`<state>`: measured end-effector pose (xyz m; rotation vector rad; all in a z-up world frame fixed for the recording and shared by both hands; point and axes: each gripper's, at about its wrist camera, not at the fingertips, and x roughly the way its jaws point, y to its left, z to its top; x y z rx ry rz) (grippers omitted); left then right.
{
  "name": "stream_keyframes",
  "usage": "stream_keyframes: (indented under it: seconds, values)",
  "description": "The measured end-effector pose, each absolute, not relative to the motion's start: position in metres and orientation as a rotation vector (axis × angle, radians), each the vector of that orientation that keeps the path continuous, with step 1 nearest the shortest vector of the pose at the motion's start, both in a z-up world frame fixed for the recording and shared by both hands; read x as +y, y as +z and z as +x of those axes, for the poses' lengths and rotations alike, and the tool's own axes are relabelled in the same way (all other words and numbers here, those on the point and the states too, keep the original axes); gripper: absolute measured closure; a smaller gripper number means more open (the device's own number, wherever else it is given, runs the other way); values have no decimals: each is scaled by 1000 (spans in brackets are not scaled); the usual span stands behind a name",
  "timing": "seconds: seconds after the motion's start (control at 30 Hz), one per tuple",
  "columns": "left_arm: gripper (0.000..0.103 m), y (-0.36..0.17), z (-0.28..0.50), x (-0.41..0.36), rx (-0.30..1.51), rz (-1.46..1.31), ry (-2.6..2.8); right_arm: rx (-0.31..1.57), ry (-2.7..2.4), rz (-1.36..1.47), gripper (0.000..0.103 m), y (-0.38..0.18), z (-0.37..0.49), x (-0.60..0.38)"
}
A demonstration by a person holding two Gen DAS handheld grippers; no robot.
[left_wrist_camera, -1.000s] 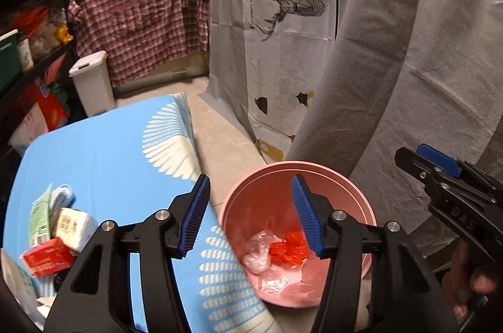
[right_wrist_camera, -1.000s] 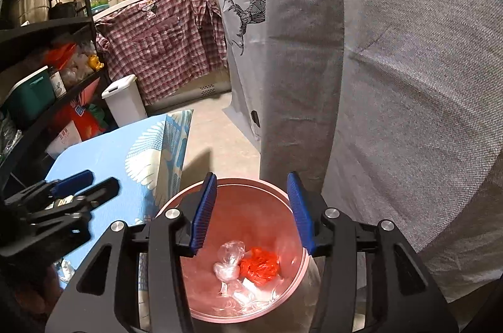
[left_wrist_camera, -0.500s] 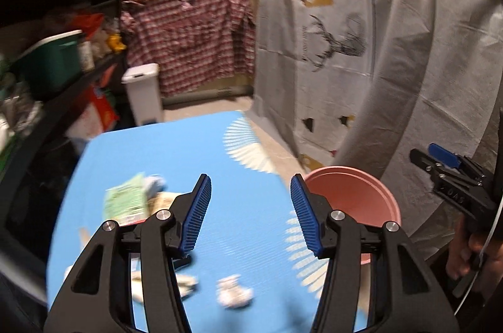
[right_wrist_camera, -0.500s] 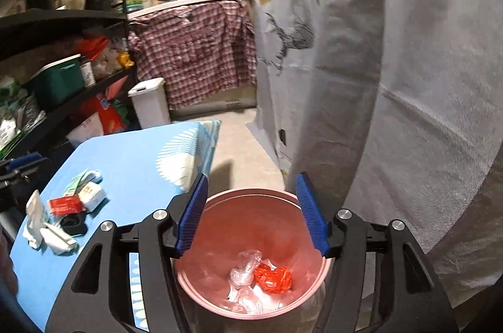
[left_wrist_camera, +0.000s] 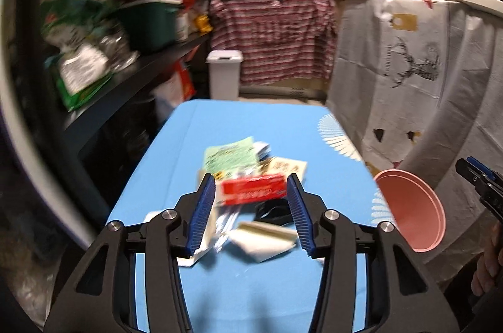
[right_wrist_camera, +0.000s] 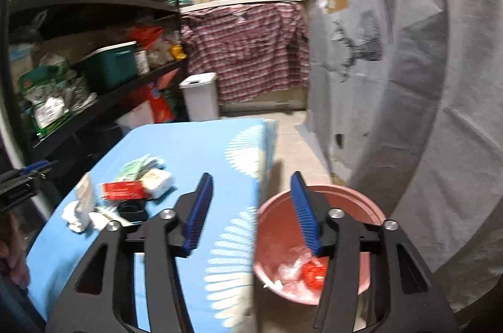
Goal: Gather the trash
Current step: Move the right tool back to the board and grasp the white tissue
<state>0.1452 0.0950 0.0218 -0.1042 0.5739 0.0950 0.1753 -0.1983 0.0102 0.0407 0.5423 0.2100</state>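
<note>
Presently: left gripper, fingers apart and empty, jaws having just been closing a little with nothing between them; swung away from the pink bin, over which it pointed a second ago, and now aimed across the blue table at the litter heap. Right gripper, fingers likewise apart and empty, jaws having just been narrowing after a brief widening; a second ago squarely over the bin, now shifted so the bin sits under its right finger and the table edge under its left. Bin: on the floor just beside the table's right edge, holding a red wrapper and clear plastic scraps. Heap, mid-table: red box, green packet, white box, black item, crumpled white paper, all touching or overlapping. Judgement: one drop-off appears finished and the next pickup is starting; the red box lies in line with the left fingers and looks the likeliest candidate. Most of the trash is not yet collected.
</note>
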Motion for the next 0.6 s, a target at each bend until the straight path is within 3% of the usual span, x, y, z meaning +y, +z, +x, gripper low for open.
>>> stream_keyframes:
  seconds: [0.07,0.13,0.6]
  values:
    - [58,16,142,106,584,-130,117,570,239,62,71,4,176,-188]
    - [58,11,141,113,589,-136,130,594,264,78,72,-3,177,-177]
    - [59,-23,154,133,651,-169,159,704,373,34,72,-53,185,-116]
